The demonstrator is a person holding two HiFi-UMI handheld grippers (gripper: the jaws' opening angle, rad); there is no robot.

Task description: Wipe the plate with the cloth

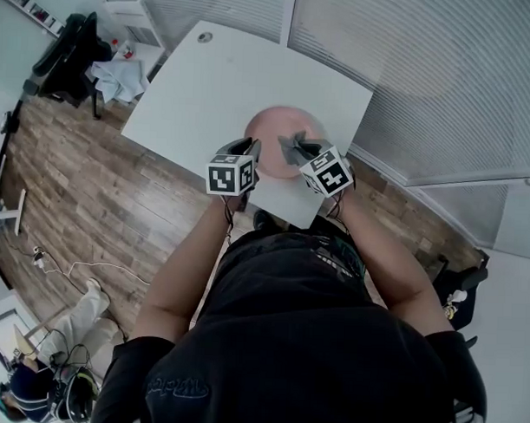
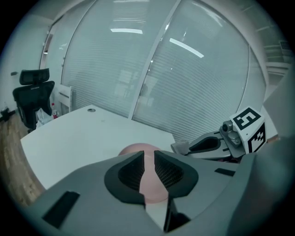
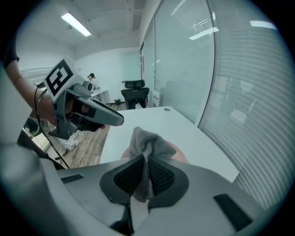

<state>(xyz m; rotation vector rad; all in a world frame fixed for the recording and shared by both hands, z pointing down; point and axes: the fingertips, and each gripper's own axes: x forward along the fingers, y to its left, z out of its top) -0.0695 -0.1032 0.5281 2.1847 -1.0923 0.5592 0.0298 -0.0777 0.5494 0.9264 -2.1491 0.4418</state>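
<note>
Round pink plate on white table, right gripper clamping crumpled grey knit cloth — left gripper slightly parted, seemingly empty.

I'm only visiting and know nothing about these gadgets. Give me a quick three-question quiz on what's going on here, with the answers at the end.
1. What is clamped between the jaws of the right gripper? A) a sponge B) a grey cloth C) nothing
2. True or false: the plate sits on a tray.
3. Fill in: the plate's colour is ____.
Key: 1 B. 2 False: it lies straight on the white table. 3 pink.
</note>
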